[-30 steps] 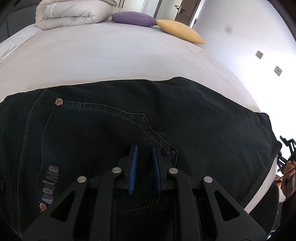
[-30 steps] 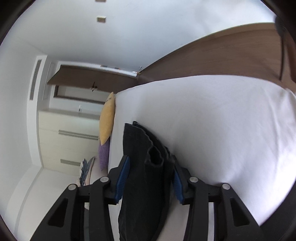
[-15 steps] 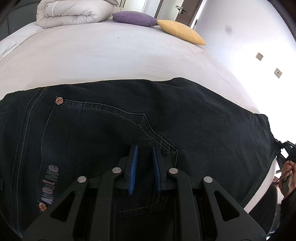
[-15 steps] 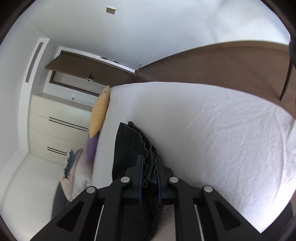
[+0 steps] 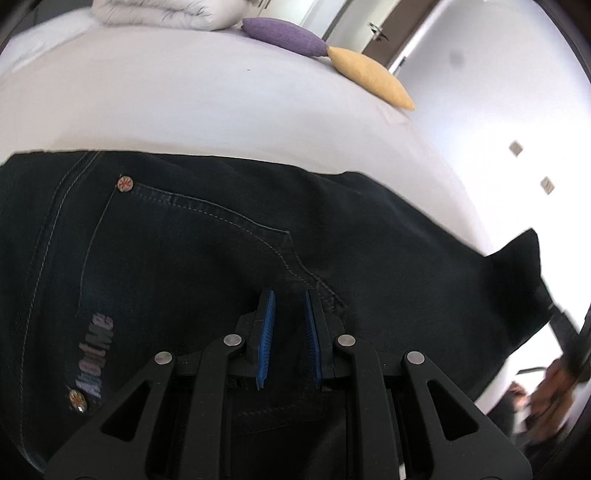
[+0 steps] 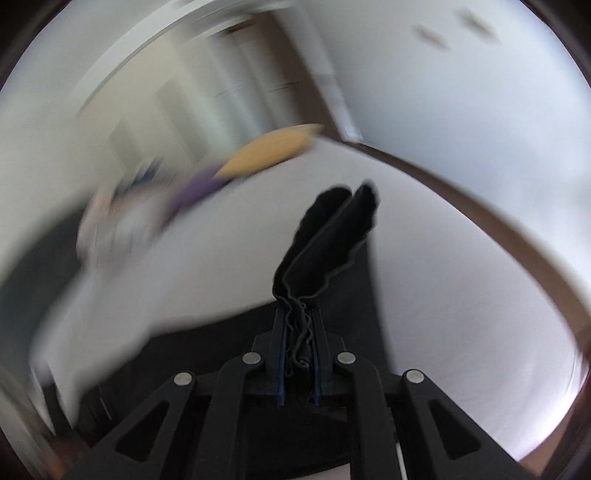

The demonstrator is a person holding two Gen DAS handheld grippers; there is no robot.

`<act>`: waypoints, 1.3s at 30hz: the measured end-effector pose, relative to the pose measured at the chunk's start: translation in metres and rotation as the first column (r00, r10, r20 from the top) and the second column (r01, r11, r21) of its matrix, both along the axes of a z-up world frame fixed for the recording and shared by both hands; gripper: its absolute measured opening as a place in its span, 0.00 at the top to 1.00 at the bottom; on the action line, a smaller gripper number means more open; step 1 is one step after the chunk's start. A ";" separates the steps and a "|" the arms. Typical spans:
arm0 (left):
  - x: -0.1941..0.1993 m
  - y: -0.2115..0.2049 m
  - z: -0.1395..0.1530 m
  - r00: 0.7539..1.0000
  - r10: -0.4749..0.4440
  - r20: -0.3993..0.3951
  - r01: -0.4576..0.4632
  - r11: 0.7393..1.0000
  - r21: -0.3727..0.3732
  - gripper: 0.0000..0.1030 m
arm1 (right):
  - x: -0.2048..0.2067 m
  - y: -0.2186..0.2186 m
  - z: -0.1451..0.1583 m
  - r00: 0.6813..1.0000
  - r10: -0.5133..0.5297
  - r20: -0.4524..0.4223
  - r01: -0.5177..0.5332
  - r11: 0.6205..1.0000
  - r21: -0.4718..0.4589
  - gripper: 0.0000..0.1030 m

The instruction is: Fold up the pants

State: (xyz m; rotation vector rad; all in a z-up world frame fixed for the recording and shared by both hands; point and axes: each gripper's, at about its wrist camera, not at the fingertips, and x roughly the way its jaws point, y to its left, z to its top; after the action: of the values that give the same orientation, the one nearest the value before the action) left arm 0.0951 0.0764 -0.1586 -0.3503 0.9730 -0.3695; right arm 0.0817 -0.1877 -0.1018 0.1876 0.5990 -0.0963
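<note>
Dark denim pants point(image 5: 221, 258) lie across the white bed point(image 5: 184, 103), back pocket and rivets facing up. My left gripper point(image 5: 290, 295) rests low on the cloth by the pocket seam. Its blue pads stand close together with dark fabric between them. In the right wrist view, which is blurred by motion, my right gripper point(image 6: 297, 314) is shut on the bunched leg hems point(image 6: 332, 240), and they stick up above the bed. In the left wrist view that leg end point(image 5: 517, 258) is lifted off the bed at the right edge.
A purple cushion point(image 5: 284, 35), a yellow cushion point(image 5: 369, 77) and a folded white duvet point(image 5: 166, 13) lie at the bed's far end. A brown floor point(image 6: 517, 229) borders the bed. A person's hand point(image 5: 550, 384) shows blurred at the lower right.
The right gripper's jaws closed on the leg hems, then it rolled and swung up over the bed with them. The leg end rose at the right. The left gripper stayed almost still.
</note>
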 end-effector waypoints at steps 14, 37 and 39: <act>0.002 -0.048 0.017 0.982 -0.162 -0.101 0.114 0.922 -0.370 0.18 | 0.008 0.122 -0.063 0.982 0.122 -0.143 -0.180 0.830 -0.529 0.89; 0.043 -0.050 0.030 0.940 -0.302 -0.157 0.233 0.906 -0.353 0.92 | -0.016 0.223 -0.038 0.897 0.429 -0.105 -0.403 0.698 -0.592 0.88; 0.051 -0.028 0.037 0.944 -0.295 -0.146 0.235 0.916 -0.326 0.92 | -0.013 0.230 -0.039 0.883 0.456 -0.109 -0.428 0.687 -0.587 0.88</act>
State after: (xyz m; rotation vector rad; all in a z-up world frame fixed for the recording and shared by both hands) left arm 0.1459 0.0486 -0.1215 -0.5435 1.1602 -0.7517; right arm 0.0689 0.0419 -0.1412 -0.5819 0.5266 0.1950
